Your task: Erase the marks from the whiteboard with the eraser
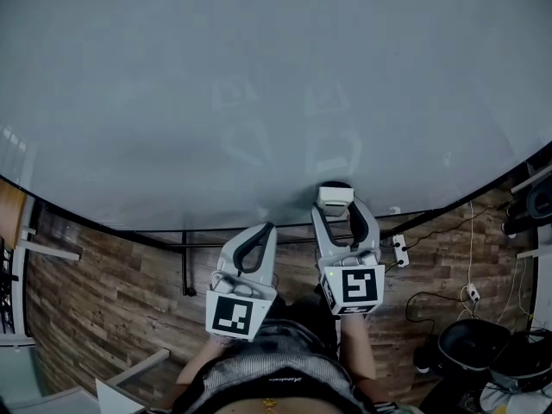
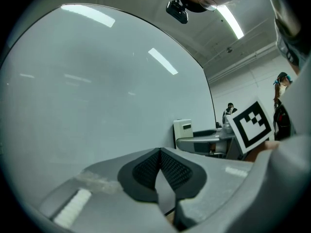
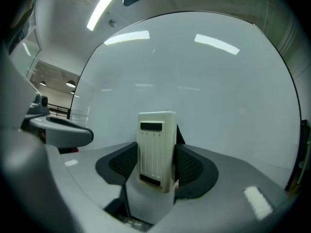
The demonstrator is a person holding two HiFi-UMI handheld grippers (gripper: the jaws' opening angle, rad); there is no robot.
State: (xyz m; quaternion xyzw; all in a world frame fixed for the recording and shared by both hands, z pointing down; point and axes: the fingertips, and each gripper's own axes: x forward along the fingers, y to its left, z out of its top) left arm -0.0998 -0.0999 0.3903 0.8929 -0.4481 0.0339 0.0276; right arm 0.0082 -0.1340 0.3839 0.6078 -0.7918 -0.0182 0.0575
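Left hand-held gripper [image 1: 259,233] has its jaws pressed together w/ nothing btwn them, just below the whiteboard [image 1: 259,84]. Right hand-held gripper [image 1: 337,214] is clamped on the white eraser [image 1: 335,197], held upright at the board's lower edge; contact w/ the board is unclear.

The whiteboard [image 1: 259,76] looks smooth and glossy, the eraser [image 3: 156,149] ribbed matt plastic, the floor [image 1: 103,300] wood planks.
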